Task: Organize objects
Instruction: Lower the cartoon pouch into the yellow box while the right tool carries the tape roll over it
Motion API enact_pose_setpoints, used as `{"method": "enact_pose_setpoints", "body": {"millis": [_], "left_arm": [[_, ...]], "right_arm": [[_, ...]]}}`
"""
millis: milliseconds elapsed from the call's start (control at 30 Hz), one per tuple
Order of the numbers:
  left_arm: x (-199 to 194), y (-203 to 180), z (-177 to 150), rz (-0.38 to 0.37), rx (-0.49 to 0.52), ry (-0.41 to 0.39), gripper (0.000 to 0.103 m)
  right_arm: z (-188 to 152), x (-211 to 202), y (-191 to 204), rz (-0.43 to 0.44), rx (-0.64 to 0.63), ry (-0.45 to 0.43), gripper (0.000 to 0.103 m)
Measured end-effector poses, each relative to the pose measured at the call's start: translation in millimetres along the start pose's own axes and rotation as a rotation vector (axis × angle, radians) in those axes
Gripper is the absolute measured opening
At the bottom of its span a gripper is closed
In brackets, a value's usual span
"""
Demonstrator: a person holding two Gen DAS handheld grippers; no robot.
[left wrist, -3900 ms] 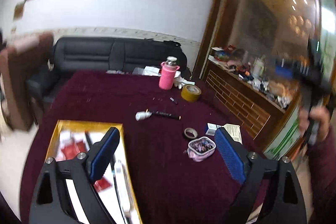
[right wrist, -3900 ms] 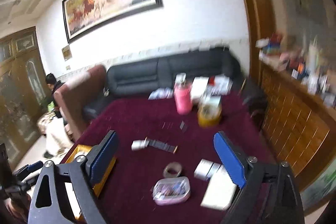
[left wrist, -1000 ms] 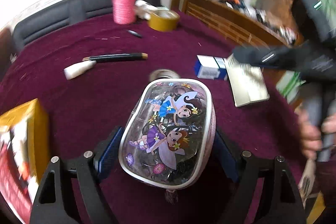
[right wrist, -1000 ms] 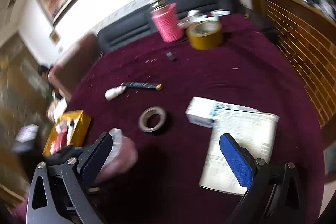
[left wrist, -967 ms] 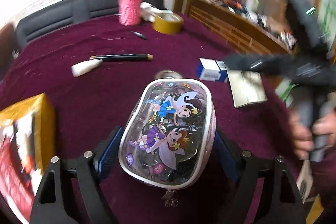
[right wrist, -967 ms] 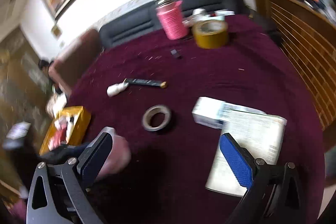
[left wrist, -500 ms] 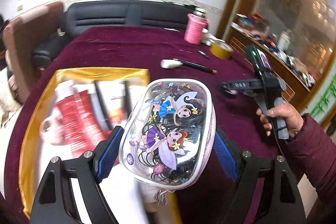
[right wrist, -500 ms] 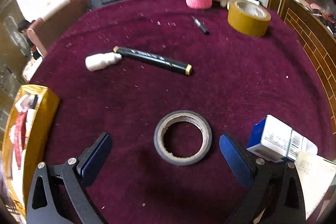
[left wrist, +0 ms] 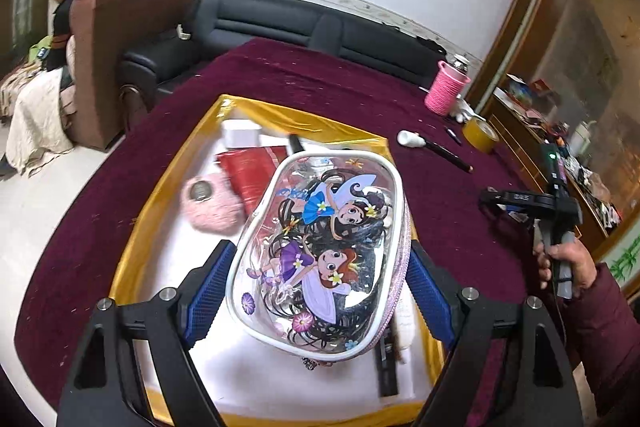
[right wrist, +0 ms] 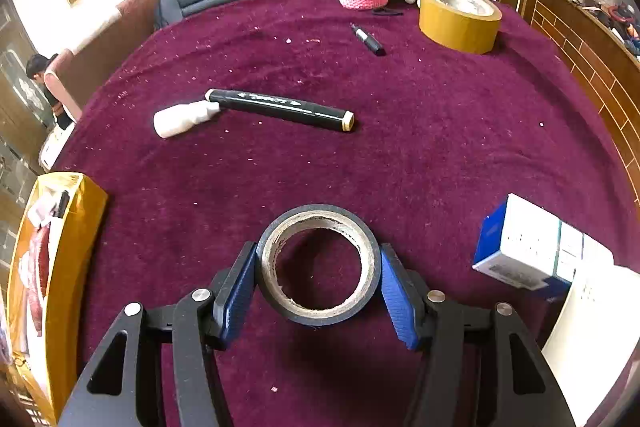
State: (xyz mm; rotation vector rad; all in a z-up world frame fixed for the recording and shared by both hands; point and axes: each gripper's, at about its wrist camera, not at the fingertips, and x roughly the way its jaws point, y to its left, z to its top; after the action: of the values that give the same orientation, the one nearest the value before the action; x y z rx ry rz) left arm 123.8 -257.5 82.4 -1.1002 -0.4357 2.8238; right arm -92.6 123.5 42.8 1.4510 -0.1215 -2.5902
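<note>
Left wrist: left gripper (left wrist: 316, 287) clamping cartoon pouch (left wrist: 320, 251) above gold box (left wrist: 160, 195). Right wrist: right gripper (right wrist: 318, 289) pinching black tape roll (right wrist: 318, 265).

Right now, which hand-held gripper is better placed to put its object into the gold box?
Left. The left hand-held gripper holds the cartoon pouch above the gold box; the right one grips the black tape roll beside it.

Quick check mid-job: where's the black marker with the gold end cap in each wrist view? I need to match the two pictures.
Left wrist: black marker lies upper right, on the maroon cloth beyond the gold box, next to the white bottle.
Right wrist: black marker lies centre-left, above the black tape roll between the jaws.
Shared landmark: yellow tape roll.
</note>
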Motion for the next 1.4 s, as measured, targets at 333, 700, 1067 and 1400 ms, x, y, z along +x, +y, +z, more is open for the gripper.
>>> {"method": "enact_pose_setpoints", "body": {"millis": [333, 700, 1067, 1400], "left_arm": [[-26.5, 31.7, -12.3, 0.137, -0.022, -0.006, 0.083], [-2.2, 42.1, -15.9, 0.240, 0.046, 0.070, 0.083], [22.3, 47.8, -5.9, 0.244, 0.074, 0.099, 0.083], [-4.0, 63.6, -2.0, 0.131, -0.048, -0.003, 0.084]], "right_arm": [[-12.6, -60.9, 48.6, 0.149, -0.051, -0.093, 0.064], [-56.6, -86.8, 192.3, 0.407, -0.279, -0.042, 0.064], [-122.1, -58.8, 303.3, 0.422, -0.515, 0.069, 0.065], [-142.5, -47.5, 316.4, 0.403, -0.574, 0.110, 0.065]]}}
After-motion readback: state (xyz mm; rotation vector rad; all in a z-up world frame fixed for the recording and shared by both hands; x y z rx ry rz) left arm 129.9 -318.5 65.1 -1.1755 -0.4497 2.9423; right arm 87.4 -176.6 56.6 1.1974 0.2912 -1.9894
